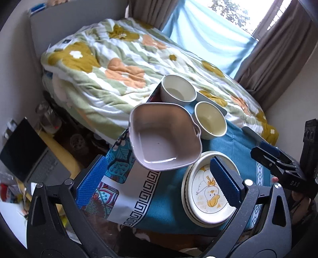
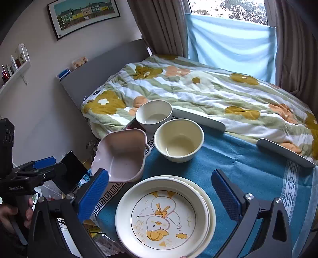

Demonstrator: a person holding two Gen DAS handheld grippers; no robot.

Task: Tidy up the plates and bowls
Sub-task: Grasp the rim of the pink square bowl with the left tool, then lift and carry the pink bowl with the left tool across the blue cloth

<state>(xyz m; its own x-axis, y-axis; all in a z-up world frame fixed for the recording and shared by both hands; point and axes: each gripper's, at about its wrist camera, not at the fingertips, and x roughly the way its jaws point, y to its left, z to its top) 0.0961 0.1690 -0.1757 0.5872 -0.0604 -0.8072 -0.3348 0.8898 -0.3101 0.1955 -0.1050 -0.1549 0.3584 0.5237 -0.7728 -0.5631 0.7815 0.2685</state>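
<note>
Cream duck-print plate atop stacked plates; pink squarish bowl beside

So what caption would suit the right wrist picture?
Open right gripper hovering over stacked duck plates, with three empty bowls behind.

- A bed with a flowered quilt sits beyond the bench's blue cloth.
- Framed picture on the wall (a row of houses).
- Open laptop low at left.
- Brown curtains flank the window.
</note>
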